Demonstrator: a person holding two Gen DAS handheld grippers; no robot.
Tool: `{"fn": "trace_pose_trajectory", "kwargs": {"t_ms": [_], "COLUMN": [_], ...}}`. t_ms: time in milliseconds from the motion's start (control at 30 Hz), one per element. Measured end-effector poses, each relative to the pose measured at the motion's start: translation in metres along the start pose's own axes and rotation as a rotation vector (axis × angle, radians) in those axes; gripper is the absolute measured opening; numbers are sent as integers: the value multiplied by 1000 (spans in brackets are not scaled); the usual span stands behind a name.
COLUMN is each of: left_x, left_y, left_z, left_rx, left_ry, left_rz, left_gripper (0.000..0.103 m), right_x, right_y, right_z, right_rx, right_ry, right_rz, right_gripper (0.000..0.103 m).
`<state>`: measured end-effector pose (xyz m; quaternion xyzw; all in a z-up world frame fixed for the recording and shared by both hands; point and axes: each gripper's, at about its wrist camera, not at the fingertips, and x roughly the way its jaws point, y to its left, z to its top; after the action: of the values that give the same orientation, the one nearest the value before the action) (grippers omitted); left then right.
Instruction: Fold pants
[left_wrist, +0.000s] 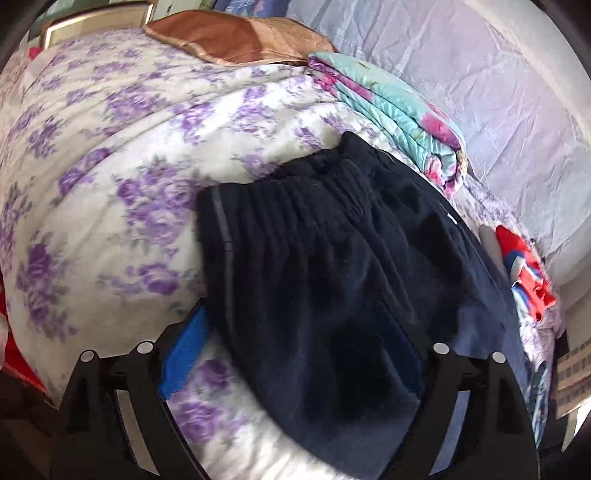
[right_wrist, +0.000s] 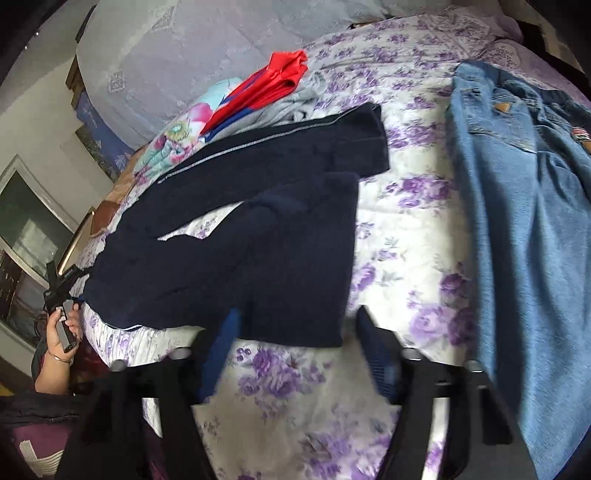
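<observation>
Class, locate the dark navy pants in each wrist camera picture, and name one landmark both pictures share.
Left wrist: navy pants fill centre to lower right, waistband uppermost.
Right wrist: navy pants lie centre-left, legs toward upper right.
Shared landmark: red garment beyond the pants.

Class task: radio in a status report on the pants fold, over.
Left tool open over the waistband. Right tool looks open, blurred, at a leg hem. Navy pants flat, unfolded. Jeans alongside, apart.

1. A bed in a purple-flowered cover (right_wrist: 399, 236) is carrying the clothes.
2. Navy pants (right_wrist: 236, 236) are lying spread on it.
3. Blue jeans (right_wrist: 517, 206) are lying right of the pants.
4. A red garment (right_wrist: 273, 81) is sitting beyond them.
</observation>
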<state>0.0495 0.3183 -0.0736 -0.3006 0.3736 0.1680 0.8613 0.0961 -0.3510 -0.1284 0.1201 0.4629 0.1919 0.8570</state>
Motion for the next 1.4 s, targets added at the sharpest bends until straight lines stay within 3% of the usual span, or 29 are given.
{"fn": "trace_pose_trajectory", "kwargs": {"t_ms": [33,100,133,200,300,400,533,633,700,733,767,900,1000,1033,1067,1100,1133,1167,1200,1233,1267,1333,1400], "left_x": [0,-3,-12,-41,-75,-79,-51,-44,-49,-52,-53,-50,-35,-30,-28,-25,-24,-26,-30,-34,-40,-56,-55], "left_y": [-5,-5,-3,-6,-10,-5,25,46,47,45,43,42,33,27,23,16,12,12,14,17,20,21,26], "left_z": [0,8,12,18,13,-4,-35,-42,-36,-32,-29,-22,-19,-20,-20,-21,-22,-24,-26,-26,-27,-32,-38], "left_rx": [14,-11,-32,-11,18,38,14,-37,-39,-31,-22,-33,-11,15,38,71,86,80,62,45,35,50,53], "left_ry": [-6,16,3,-68,-96,-52,64,91,96,90,86,76,79,71,59,46,29,6,-6,-9,-19,-66,-68], "left_rz": [0,-71,-95,-109,-142,-112,-57,-121,-128,-115,-100,-83,-52,-37,-25,-1,27,39,16,-6,4,21,46], "left_gripper": [42,9,9,8,8,9,12,16,20,25,28,50,63,70,73,76,72,64,42,29,24,24,27], "right_x": [-2,-33,-55,-104,-148,-146,-92,-83,-100,-110,-118,-103,-64,-45,-30,-25,-31,-40,-50,-61,-71,-80,-66], "right_y": [-2,-1,-1,1,0,-11,-37,-56,-69,-73,-75,-61,-55,-56,-53,-47,-37,-29,-22,-18,-16,-18,-31], "right_z": [6,21,28,33,25,-3,-49,-67,-63,-58,-52,-14,8,11,12,13,17,21,24,27,28,26,18], "right_rx": [32,35,33,23,9,43,94,190,240,252,252,172,136,132,107,62,10,-30,-50,-68,-74,-65,-39], "right_ry": [-7,-102,-142,-229,-259,-158,87,105,20,-41,-91,-57,76,142,183,165,119,73,42,17,1,0,56], "right_rz": [28,48,74,115,92,80,76,134,156,141,133,115,-30,-54,-88,-120,-141,-159,-155,-150,-153,-151,-197], "right_gripper": [12,8,2,2,2,2,5,7,23,61,83,84,77,54,22,18,11,10,10,9,9,10,11]}}
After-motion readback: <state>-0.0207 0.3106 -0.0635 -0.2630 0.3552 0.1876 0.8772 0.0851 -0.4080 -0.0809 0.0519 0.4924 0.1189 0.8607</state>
